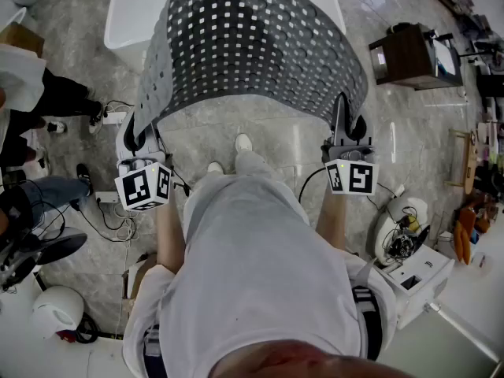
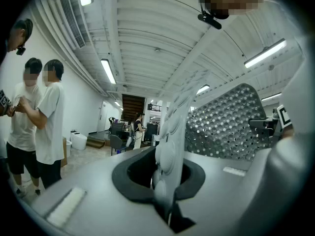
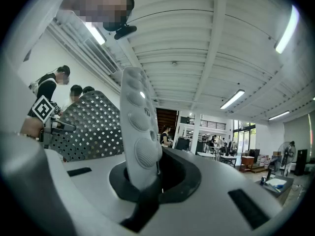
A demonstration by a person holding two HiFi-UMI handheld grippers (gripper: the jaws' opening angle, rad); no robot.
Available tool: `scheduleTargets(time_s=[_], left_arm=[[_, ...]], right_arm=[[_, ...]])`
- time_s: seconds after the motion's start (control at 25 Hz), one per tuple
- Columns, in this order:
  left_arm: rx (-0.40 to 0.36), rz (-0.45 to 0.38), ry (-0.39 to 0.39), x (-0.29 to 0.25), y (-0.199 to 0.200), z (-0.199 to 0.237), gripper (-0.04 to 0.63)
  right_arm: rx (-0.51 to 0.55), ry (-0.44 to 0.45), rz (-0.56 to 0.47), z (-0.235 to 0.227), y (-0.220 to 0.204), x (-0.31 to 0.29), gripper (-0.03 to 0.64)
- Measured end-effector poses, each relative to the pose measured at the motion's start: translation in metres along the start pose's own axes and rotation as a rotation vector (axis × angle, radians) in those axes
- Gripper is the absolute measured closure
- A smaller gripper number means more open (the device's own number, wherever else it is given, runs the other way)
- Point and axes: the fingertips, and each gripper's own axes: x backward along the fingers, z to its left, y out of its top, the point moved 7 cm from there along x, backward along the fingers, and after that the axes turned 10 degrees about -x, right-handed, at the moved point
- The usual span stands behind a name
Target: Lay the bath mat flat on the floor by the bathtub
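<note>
The grey bath mat (image 1: 252, 38), full of small holes, hangs spread in the air between both grippers, over the marble floor (image 1: 276, 132) and the near end of the white bathtub (image 1: 130, 10). My left gripper (image 1: 142, 138) is shut on the mat's left corner. My right gripper (image 1: 347, 128) is shut on the right corner. In the left gripper view the mat's suction-cup edge (image 2: 170, 136) rises out of the closed left gripper (image 2: 165, 183). The right gripper view shows the same edge (image 3: 140, 141) clamped in the right gripper (image 3: 146, 183), with the mat's sheet (image 3: 91, 127) spread off to the left.
Bystanders (image 1: 31, 93) stand at the left beside cables (image 1: 110, 211) on the floor. A dark wooden cabinet (image 1: 405, 53) stands at the right, with a white appliance (image 1: 398, 227) and a white box (image 1: 417, 278) nearer. The wearer's shoes (image 1: 242, 142) are under the mat's near edge.
</note>
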Motion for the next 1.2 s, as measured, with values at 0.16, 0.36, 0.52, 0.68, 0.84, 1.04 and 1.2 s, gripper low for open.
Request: scheduleTargets(time_s=[0.16,0.36,0.52,0.68,0.84,1.04,1.2], left_arm=[[0.016,0.007,-0.008,0.020,-0.002,-0.014,0.581],[0.000,-0.006,-0.042,0.015,0.009,-0.012,0.581],[0.035,0.045,-0.136,0.010,-0.014,-0.016,0.581],[0.048,0.193,-0.222,-0.008,-0.057,-0.028,0.581],[0.094,0.325,-0.247,-0.030,-0.102,-0.050,0.581],[0.148,0.444,-0.243,-0.072,-0.153,-0.086,0.581],[0.240,0.603,-0.188,-0.109,-0.212,-0.108,0.581]], right_arm=[[-0.013,0.016,-0.001,0.005,-0.011,0.013,0.600],[-0.022,0.029,-0.013,0.015,-0.006,0.002,0.600],[-0.086,0.034,0.078,0.007,-0.026,0.007,0.597],[-0.094,0.017,0.225,-0.017,-0.059,0.015,0.597],[-0.098,0.039,0.356,-0.043,-0.103,0.002,0.597],[-0.162,0.123,0.476,-0.066,-0.176,-0.056,0.595],[-0.210,0.182,0.614,-0.087,-0.257,-0.113,0.595]])
